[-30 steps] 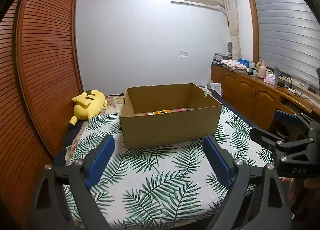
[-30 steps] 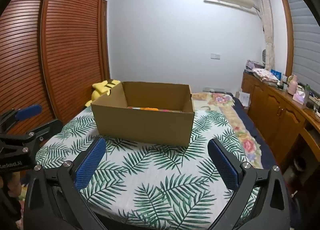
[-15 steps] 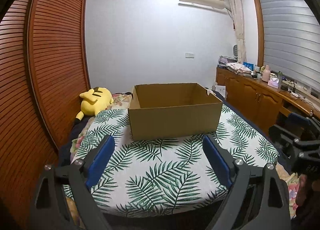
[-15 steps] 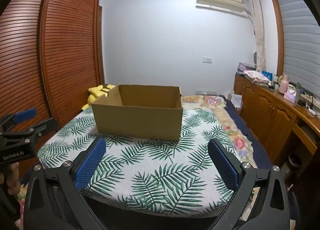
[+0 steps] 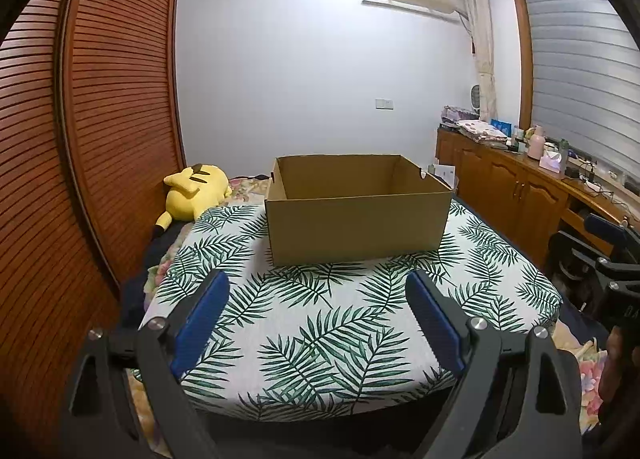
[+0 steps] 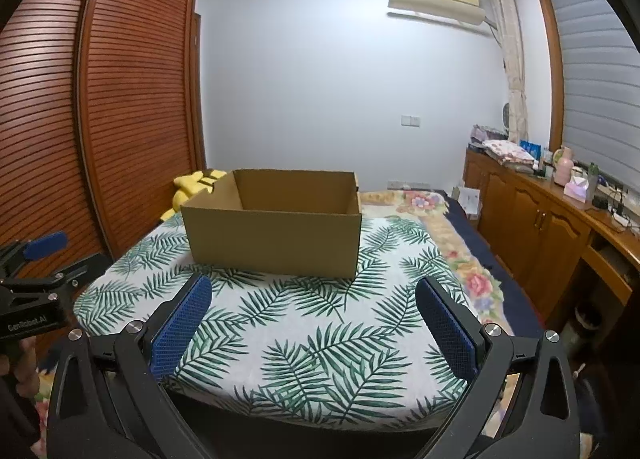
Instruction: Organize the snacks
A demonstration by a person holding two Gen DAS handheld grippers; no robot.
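Observation:
An open brown cardboard box (image 5: 356, 225) (image 6: 276, 239) stands on a bed with a green palm-leaf cover (image 5: 320, 323) (image 6: 304, 323). Its contents are hidden by the front wall. My left gripper (image 5: 318, 319) is open and empty, low before the bed's near edge. My right gripper (image 6: 314, 323) is open and empty at the same distance. Each gripper shows at the edge of the other's view: the right one (image 5: 612, 259) and the left one (image 6: 36, 279).
A yellow plush toy (image 5: 196, 191) lies at the head of the bed, left of the box. A louvred wooden wardrobe (image 5: 80, 139) runs along the left. A wooden cabinet (image 5: 520, 187) with bottles and cloths runs along the right under the window.
Both grippers have drawn back and dropped lower, away from the box. The snacks seen inside the box a second ago are now hidden behind its front wall.

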